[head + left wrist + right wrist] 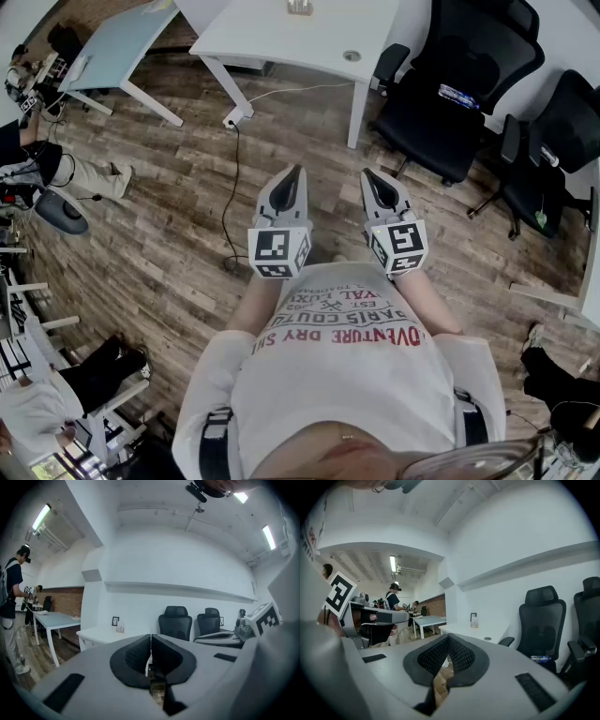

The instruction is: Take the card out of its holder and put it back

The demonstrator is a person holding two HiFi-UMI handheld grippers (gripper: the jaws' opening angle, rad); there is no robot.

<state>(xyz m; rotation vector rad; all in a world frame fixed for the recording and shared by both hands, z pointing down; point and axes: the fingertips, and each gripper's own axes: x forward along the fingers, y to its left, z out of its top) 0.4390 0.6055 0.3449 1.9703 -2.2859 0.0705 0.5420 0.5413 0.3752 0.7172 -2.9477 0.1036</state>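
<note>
Card stand [298, 6], as I judged it, sat on the far desk [281, 37], and since left gripper [296, 171] and right gripper [367, 173] had fingers closed on nothing, reaching in shut could have toppled it.

Only readable stuff here is the print on the person's T-shirt [347, 394], which sits right behind the left tongs [295, 172] and right tongs [368, 174], on the wearer's side of them. It's upside down in the head view and cut off at the folds. The biggest line, in red, reads "DVENTURE DRY SU". Closer to the tongs comes "PARIS COUTU", then "YAL LUXU", then a tiny "EST." with digits I can't make out. The left cube [278, 251] and right cube [397, 247] on the tongs carry black-and-white square code patterns, not letters. Far ahead of the tongs, the little framed sign [115, 621] on the white desk [101, 632] is too small to read.
</note>
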